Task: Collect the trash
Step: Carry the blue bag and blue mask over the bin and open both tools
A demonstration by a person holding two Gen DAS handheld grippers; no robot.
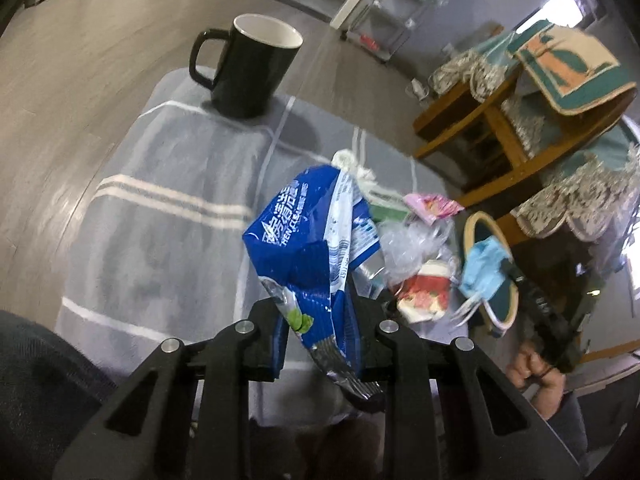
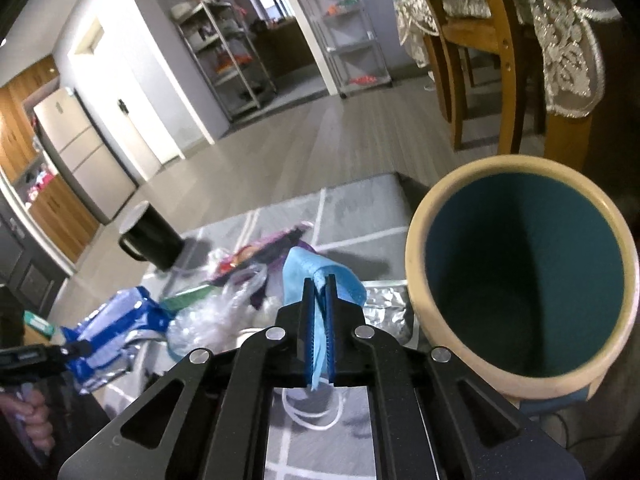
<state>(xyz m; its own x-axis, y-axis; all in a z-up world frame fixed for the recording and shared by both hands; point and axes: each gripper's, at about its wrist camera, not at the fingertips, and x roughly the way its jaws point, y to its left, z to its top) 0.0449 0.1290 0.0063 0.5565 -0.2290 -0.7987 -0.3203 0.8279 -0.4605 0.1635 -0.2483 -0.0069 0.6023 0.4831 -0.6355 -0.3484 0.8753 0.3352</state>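
My left gripper (image 1: pixel 318 308) is shut on a crumpled blue and white wrapper (image 1: pixel 308 240), which stands up between its fingers above the grey striped cloth (image 1: pixel 160 220). My right gripper (image 2: pixel 319 284) is shut on a light blue face mask (image 2: pixel 298 272); its white ear loops (image 2: pixel 312 420) hang below. A teal bin with a cream rim (image 2: pixel 416 248) stands just right of the right gripper, its mouth facing me. In the left wrist view the mask (image 1: pixel 482 268) hangs in front of the bin (image 1: pixel 476 220). The wrapper (image 2: pixel 120 320) also shows at the lower left of the right wrist view.
More trash lies on the cloth: a pink wrapper (image 1: pixel 430 206), clear plastic (image 1: pixel 412 248), a red and white wrapper (image 1: pixel 424 292) and foil (image 2: pixel 384 304). A black mug (image 1: pixel 248 68) stands at the far end. A wooden chair (image 1: pixel 500 132) with lace covers is on the right.
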